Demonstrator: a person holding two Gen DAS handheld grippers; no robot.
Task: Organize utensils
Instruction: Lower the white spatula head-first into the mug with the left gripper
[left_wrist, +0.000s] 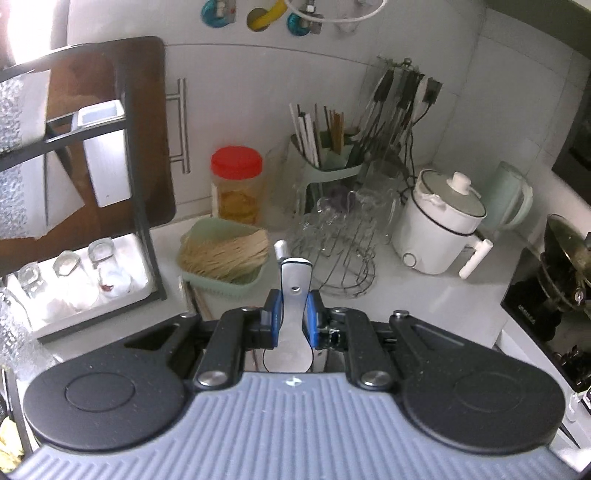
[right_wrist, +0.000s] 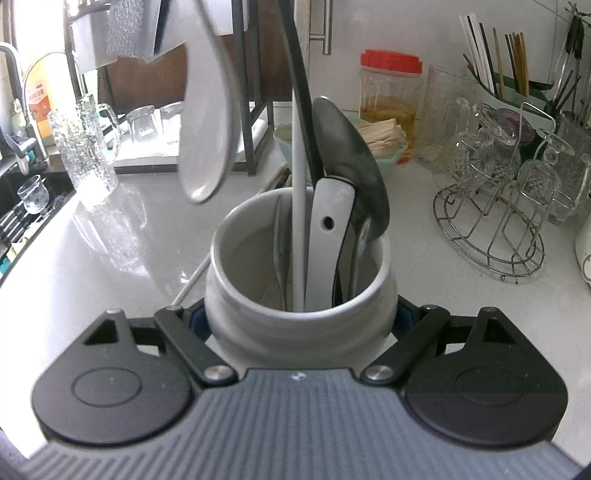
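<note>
In the left wrist view my left gripper (left_wrist: 293, 314) is shut on a grey utensil (left_wrist: 294, 284) with a black edge. Its blue pads (left_wrist: 274, 314) press the neck; the handle end, with a small hole, points forward and the wide end lies under the gripper. In the right wrist view my right gripper (right_wrist: 300, 321) is shut on a white ceramic utensil crock (right_wrist: 258, 325), one finger on each side. In the crock stand a white-handled utensil (right_wrist: 298, 206), a grey handle with a hole (right_wrist: 328, 236) and a dark spoon (right_wrist: 351, 158). A blurred pale spoon bowl (right_wrist: 205, 122) hangs left of the crock; its holder is out of frame.
A green chopstick caddy (left_wrist: 325, 162), a wire rack of glasses (left_wrist: 343, 236), a red-lidded jar (left_wrist: 238, 184), a green basket of sticks (left_wrist: 225, 254) and a white electric pot (left_wrist: 439, 225) line the back of the counter. A dark dish rack (left_wrist: 140, 192) stands left, a textured glass (right_wrist: 86, 147) near the sink.
</note>
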